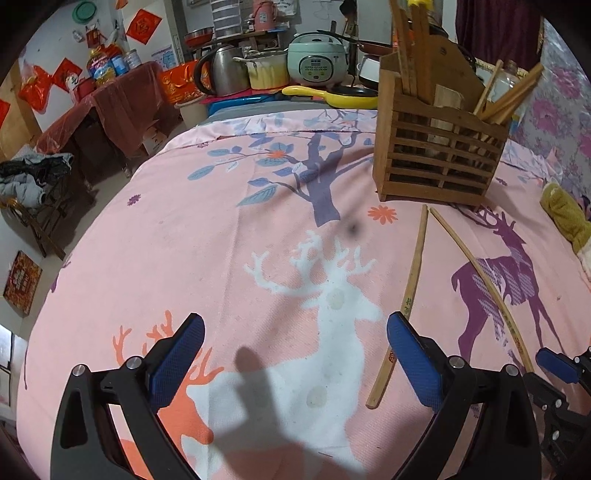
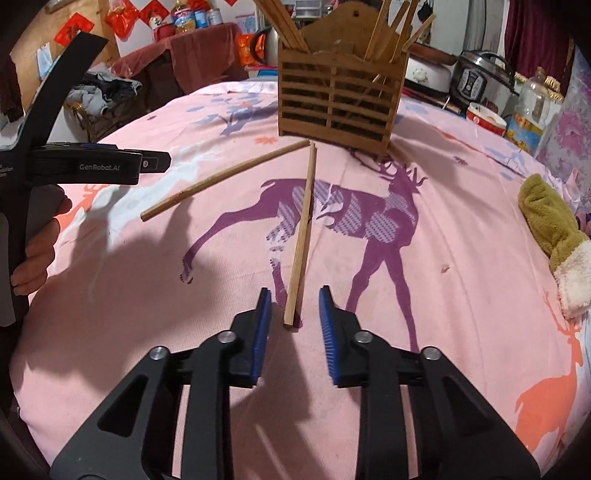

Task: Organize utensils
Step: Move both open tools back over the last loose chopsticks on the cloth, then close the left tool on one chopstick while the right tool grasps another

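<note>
Right tongs point(image 2: 294, 308) sit partly open around the near end of one chopstick point(image 2: 302, 236), not gripping it. Left tongs point(image 1: 295, 354) gape wide, holding nothing above the pink sheet point(image 1: 184, 240).

A lived-in home: rice cooker point(image 1: 317, 59), kettle point(image 1: 221, 70), red paper decorations point(image 1: 143, 22), deer-print bedsheet point(image 1: 184, 236)

Two loose chopsticks point(image 2: 301, 236) point(image 2: 225, 181), one wooden holder point(image 2: 336, 107), two tools point(image 2: 294, 306) point(image 1: 295, 354).
</note>
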The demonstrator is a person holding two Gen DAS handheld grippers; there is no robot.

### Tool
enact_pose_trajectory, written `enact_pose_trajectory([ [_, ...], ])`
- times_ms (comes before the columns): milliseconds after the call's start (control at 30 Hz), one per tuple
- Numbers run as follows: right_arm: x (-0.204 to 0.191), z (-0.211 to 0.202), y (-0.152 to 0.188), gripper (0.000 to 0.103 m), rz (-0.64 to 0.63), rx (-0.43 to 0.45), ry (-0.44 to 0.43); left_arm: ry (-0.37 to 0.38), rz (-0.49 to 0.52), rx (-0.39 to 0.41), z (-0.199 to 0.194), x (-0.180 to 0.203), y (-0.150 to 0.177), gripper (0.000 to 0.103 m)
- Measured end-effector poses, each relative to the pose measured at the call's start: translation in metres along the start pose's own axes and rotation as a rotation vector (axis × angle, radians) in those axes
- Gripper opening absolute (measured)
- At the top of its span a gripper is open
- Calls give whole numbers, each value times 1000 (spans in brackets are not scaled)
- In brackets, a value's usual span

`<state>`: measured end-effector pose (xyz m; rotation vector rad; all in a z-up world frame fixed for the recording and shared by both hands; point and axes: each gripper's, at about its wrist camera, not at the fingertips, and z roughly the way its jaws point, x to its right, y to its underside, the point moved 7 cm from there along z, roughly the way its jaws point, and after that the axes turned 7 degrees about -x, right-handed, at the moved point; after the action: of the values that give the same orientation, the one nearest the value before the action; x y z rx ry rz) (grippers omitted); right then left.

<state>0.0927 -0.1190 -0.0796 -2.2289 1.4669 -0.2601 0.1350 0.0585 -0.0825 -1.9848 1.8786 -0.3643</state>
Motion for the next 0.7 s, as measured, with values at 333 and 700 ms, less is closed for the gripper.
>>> enact_pose_trajectory([
  [333,18,-1,7,6,73,-18,14,-23,67,31,-8,12,10,97],
  [700,60,-31,13,47,244,91,-74,121,134,25,-15,30,29,90],
])
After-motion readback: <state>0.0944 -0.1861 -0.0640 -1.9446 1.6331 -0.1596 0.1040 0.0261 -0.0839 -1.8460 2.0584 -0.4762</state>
